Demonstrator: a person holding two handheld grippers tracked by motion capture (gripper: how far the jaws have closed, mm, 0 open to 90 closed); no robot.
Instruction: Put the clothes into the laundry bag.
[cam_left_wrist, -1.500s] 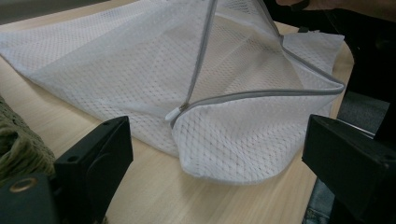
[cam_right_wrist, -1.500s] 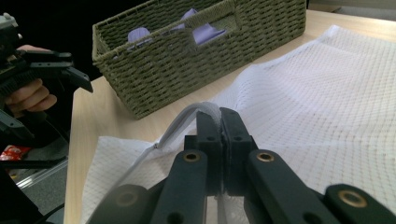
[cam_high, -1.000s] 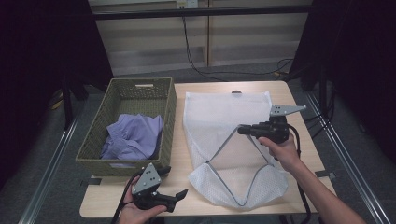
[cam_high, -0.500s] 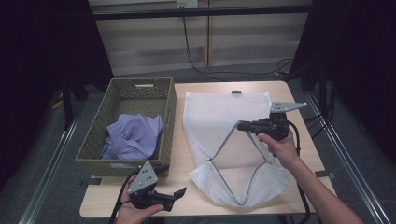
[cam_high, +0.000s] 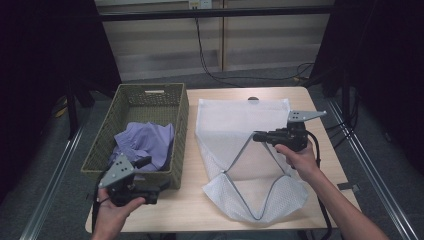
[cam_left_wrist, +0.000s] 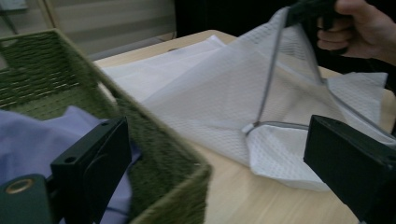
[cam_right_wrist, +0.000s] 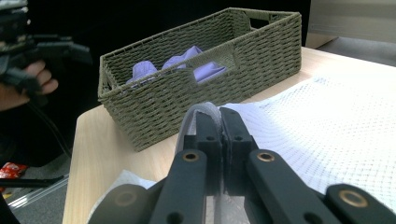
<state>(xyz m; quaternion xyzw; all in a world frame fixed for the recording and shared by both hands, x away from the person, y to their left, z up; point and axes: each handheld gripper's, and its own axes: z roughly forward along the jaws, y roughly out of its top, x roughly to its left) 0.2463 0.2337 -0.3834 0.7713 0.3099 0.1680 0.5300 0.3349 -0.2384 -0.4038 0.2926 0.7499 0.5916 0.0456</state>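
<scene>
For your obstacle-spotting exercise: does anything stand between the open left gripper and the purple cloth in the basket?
Yes: the near wall of the green woven basket rises between the left gripper and the purple cloth, so the jaws must go over it.

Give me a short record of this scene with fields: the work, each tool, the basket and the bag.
work: holding a mesh laundry bag open, likely to take the clothing from the basket
right tool: shut on the bag's zipper edge, lifting it off the table
left tool: open, holding nothing, at the near corner of the basket
basket: green wicker basket, left of the bag, on the table
contents: lavender garment, crumpled inside
bag mouth: open, facing the person's side
</scene>
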